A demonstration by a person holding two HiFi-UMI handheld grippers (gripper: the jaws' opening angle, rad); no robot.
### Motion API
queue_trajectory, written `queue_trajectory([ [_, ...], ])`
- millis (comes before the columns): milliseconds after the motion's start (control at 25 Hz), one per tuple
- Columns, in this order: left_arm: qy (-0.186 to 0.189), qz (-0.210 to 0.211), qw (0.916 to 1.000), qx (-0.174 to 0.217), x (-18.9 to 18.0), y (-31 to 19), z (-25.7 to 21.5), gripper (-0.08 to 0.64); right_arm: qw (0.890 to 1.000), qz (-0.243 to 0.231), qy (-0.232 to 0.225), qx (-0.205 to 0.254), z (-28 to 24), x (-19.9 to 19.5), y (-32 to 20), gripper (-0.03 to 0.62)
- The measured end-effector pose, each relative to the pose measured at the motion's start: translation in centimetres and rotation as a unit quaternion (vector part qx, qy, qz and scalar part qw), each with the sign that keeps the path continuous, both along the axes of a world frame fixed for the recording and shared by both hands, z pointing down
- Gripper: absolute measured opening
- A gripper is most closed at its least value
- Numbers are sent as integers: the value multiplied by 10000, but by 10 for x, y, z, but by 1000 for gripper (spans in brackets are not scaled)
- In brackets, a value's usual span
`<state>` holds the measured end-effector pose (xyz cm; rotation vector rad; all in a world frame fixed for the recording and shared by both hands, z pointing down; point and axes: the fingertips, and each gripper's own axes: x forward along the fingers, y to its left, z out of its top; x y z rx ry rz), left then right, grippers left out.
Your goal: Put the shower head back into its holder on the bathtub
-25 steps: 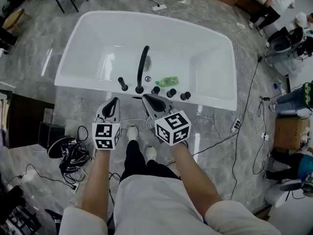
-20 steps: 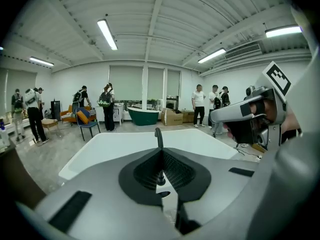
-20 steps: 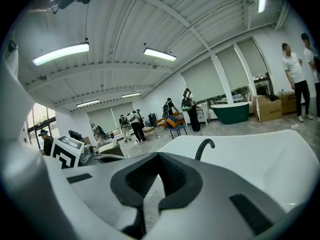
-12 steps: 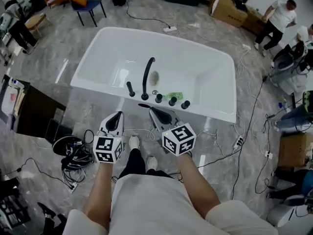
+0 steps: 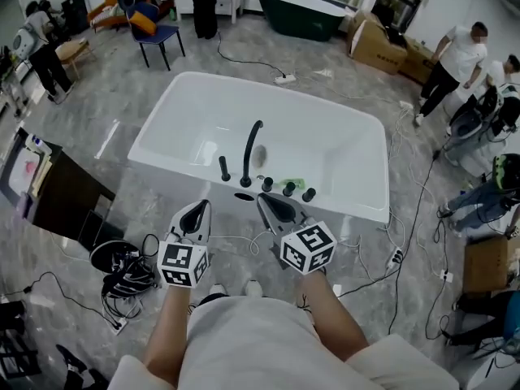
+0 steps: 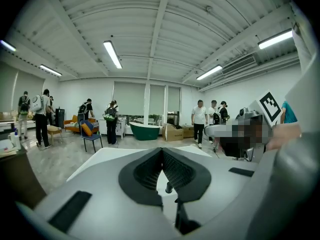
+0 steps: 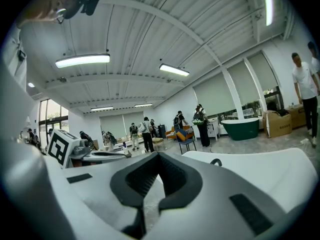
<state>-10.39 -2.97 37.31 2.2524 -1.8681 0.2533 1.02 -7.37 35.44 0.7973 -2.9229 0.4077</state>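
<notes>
Along the left edge of the head view, a dark cabinet (image 5: 57, 197) is standing on the grey marbled floor (image 5: 106, 112), and a tangle of black cables (image 5: 122, 266) is lying in front of it. Just right of that, the left gripper (image 5: 201, 207) is hanging in front of the tub's near wall. Its jaws are pressing together with nothing between them, as its own view is showing. Beyond it, the white bathtub (image 5: 349, 149) is sitting across the middle of the room. On its near rim the black shower head (image 5: 223, 168) is standing upright, just left of the arched black spout (image 5: 252, 146) and apart from both grippers. Three black knobs (image 5: 288, 188) are lining up to the spout's right, with a small green item (image 5: 294, 182) lying just beyond them. The right gripper (image 5: 265, 198) is pointing toward the rim below the knobs, its jaws likewise closed on nothing. Farther right, a black cord (image 5: 414, 210) is trailing over the floor, two people in white shirts (image 5: 455, 63) are standing near the corner, and a cardboard box (image 5: 483, 266) is sitting by the edge.
</notes>
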Motion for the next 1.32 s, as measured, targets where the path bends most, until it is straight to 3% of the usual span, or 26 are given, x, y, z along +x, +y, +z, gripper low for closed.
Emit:
queue_trajectory([
  [320, 123, 241, 9996, 17, -33, 17, -8, 9, 9996, 255, -102, 77, -22, -14, 21, 15],
  [680, -32, 536, 9985, 101, -52, 17, -14, 9, 9984, 573, 31, -9, -15, -21, 25, 15],
  [1320, 62, 617, 9980, 144, -58, 1, -12, 9, 9973, 721, 119, 40, -16, -22, 13, 15],
])
